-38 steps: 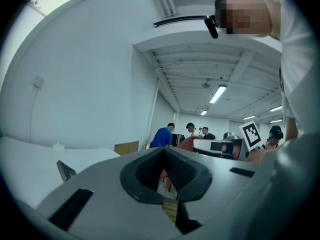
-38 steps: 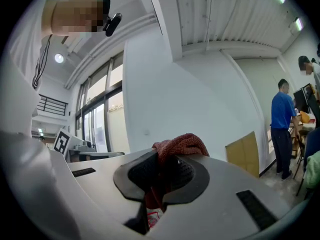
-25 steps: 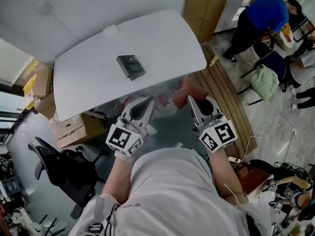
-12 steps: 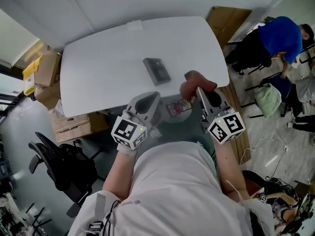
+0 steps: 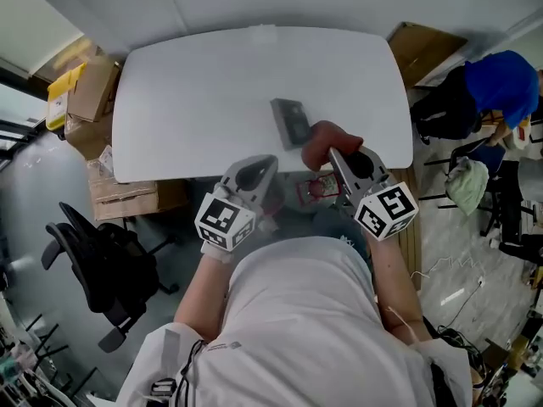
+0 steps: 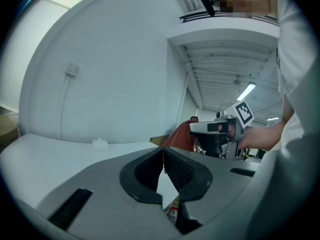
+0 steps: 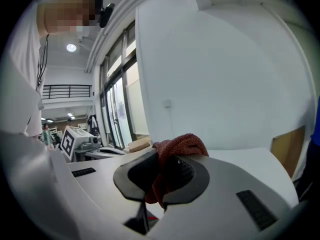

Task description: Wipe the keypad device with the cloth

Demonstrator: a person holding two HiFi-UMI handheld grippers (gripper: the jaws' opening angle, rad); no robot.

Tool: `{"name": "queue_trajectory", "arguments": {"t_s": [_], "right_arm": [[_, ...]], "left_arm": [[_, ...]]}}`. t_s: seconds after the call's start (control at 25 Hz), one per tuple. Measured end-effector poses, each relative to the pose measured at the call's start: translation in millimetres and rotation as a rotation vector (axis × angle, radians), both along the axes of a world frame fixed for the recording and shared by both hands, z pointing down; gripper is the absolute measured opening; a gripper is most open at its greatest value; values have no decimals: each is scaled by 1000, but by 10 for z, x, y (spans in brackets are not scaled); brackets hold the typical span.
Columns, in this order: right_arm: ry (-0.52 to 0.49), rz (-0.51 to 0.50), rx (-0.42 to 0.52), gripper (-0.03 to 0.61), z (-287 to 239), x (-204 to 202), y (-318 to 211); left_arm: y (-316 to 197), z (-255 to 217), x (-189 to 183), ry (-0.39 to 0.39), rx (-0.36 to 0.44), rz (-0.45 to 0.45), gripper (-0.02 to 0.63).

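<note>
Head view, looking steeply down: white bench [image 5: 195, 91] with rounded corners, bearing a dark keypad device [image 5: 291, 121] laid flat, right of the middle and toward the near edge, long axis roughly front to back. Left hand-held gripper [image 5: 264, 164] at the near bench edge, left of the device and apart from it; jaws pressed together along a thin seam, nothing between them, as seen in the left gripper view. Right hand-held gripper [image 5: 337, 155] just right of the device's near end, jaws clamped on a bunched reddish-brown cloth [image 5: 326, 137]; in the right gripper view, cloth pinched between the pads, bulging above the jaw tips and hanging a little below them. Cloth overlapping the device's near right corner from above; contact between the two not to be told. Both grippers pointing away from the body toward the bench, marker cubes nearest the person. Below the bench edge, between the two grippers, a small red-and-white packet [image 5: 317, 186]. Left of the bench, stacked cardboard boxes [image 5: 85, 100] and a black office chair [image 5: 110, 270]. At the far right, a flat cardboard sheet [image 5: 424, 47] leaning by the wall and a person in blue [image 5: 501, 79].
</note>
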State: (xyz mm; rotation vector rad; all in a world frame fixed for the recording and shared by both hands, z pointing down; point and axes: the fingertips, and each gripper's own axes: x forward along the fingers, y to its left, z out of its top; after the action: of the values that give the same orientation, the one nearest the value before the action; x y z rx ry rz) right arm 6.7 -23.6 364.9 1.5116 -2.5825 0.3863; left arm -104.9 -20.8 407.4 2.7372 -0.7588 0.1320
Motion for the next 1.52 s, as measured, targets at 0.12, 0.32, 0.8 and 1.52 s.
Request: {"name": "queue_trajectory", "arguments": {"t_s": [0.12,0.32,0.8,1.52], "right_arm": [[-15,-114,-44,43,104,-74,-138],[-27,-319,-116,43,291,-167,-356],[69,-672,-339,43,1064,-246,-646],[351,-795,-375,175,1888,-282,-919]], "left_arm": [[-117,38,26,-29,-8,-45,11],[-319,90,94,-55,-40,-161,11],[-349,52,47,-141,-101,-455,11],[-15,230,146,-185,-166,-675,11]]}}
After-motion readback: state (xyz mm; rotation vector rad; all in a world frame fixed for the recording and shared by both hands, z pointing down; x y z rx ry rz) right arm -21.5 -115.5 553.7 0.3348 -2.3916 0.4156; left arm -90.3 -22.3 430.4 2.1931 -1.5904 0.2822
